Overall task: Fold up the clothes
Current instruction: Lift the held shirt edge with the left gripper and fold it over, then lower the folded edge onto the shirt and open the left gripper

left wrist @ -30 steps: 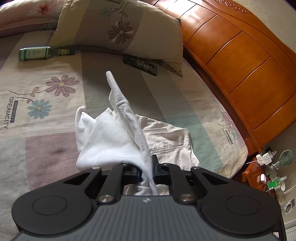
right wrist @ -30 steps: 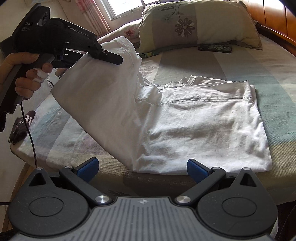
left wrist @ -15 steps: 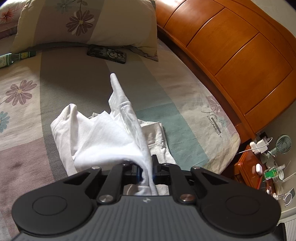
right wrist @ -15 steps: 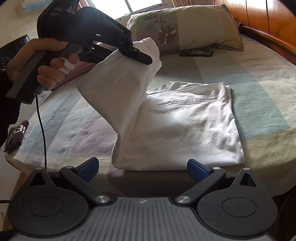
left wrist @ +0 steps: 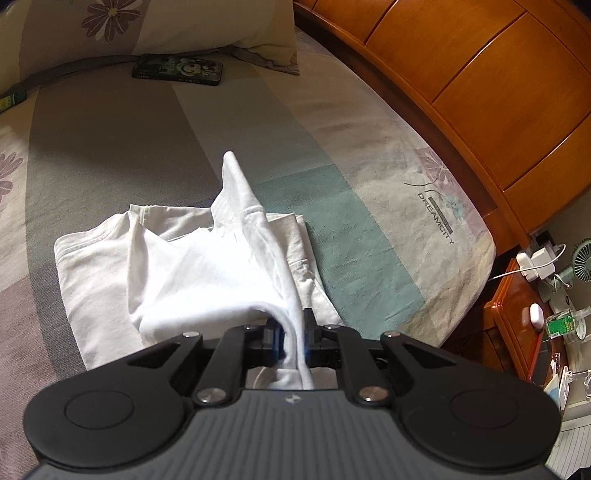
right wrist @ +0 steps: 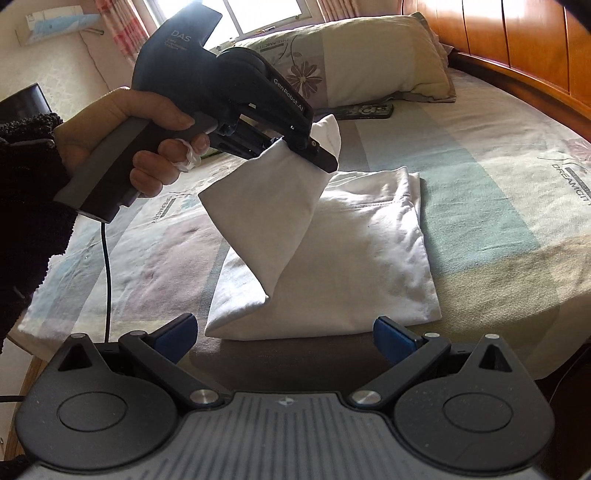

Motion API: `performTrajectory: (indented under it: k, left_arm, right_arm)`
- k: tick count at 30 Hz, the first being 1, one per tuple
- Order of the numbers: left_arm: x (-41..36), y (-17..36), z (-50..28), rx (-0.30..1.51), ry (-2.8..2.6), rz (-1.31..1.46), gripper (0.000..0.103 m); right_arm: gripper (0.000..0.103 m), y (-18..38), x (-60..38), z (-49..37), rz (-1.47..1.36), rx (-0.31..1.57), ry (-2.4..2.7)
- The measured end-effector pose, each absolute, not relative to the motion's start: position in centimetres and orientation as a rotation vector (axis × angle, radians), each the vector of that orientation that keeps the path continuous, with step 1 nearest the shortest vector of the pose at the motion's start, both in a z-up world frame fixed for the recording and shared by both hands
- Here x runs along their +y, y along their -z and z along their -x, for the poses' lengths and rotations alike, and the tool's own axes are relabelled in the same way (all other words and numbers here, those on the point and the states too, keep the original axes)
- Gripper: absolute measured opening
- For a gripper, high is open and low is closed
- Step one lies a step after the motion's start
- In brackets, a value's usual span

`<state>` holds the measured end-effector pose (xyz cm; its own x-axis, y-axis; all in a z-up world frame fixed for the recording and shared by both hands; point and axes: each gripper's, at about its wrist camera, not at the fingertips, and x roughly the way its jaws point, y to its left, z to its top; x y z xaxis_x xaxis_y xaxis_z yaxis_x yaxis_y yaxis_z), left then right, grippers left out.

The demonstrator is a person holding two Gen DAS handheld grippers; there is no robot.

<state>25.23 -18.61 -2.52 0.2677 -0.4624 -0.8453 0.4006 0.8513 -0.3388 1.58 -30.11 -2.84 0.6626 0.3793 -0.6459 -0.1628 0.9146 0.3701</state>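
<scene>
left wrist view: left gripper [left wrist: 293,339] clamped tight on raised edge of white garment [left wrist: 192,273], rest lying on bedsheet [left wrist: 110,155] nr phone [left wrist: 177,69]. right wrist view: right gripper [right wrist: 282,338] wide open, holding nothing, just short of garment's near edge.

A bed [right wrist: 480,206] with a striped, flower-printed sheet fills the room. Along its far side runs a panelled orange wooden headboard [left wrist: 480,92]. A pillow [right wrist: 369,62] lies at the bed's end, below a bright window [right wrist: 273,14]. A wooden nightstand [left wrist: 517,314] stands beside the bed's corner.
</scene>
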Motion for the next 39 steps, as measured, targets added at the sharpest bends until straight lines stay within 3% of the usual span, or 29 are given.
performTrajectory:
  k: [39]
  left_arm:
    - [-23.5,7.9,-27.5,1.28,0.553,0.056,0.01]
  right_arm:
    - [0.103,3.6,-31.3,-1.9,-0.302,0.826,-0.274]
